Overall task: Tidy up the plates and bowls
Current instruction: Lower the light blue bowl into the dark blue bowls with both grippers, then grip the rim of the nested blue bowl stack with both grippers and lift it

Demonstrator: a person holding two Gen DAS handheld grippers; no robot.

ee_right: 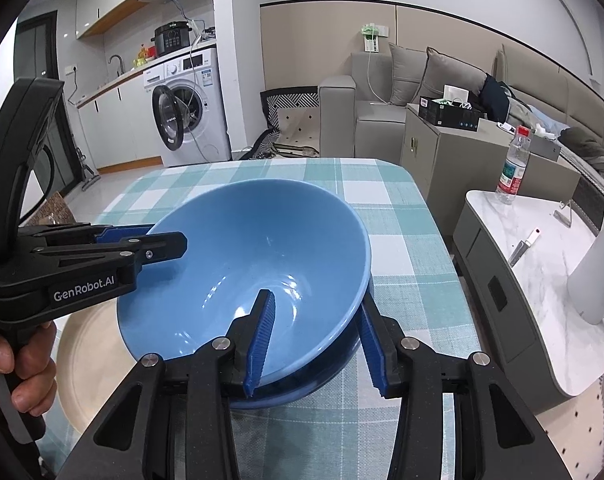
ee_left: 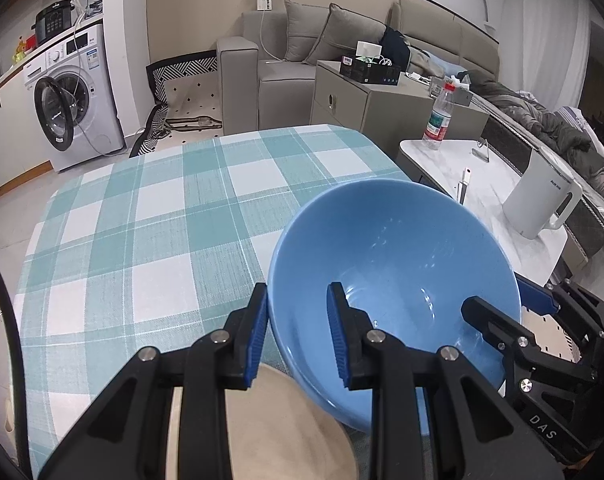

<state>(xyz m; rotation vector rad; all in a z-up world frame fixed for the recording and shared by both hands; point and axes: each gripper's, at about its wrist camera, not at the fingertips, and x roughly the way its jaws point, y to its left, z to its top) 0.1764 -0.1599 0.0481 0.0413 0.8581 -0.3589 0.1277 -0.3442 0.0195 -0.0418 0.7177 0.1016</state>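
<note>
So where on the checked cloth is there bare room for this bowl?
Free: the whole checked cloth beyond and left of the blue bowl, up to the far edge. Crowded: the near edge, with the beige plate and both tools, left tool and right tool.

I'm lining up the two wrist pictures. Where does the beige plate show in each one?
Left wrist view: the beige plate lies at the bottom centre, partly hidden under the blue bowl.
Right wrist view: the plate is at the lower left, beneath the bowl.
Shared landmark: the washing machine behind the checked table.
</note>
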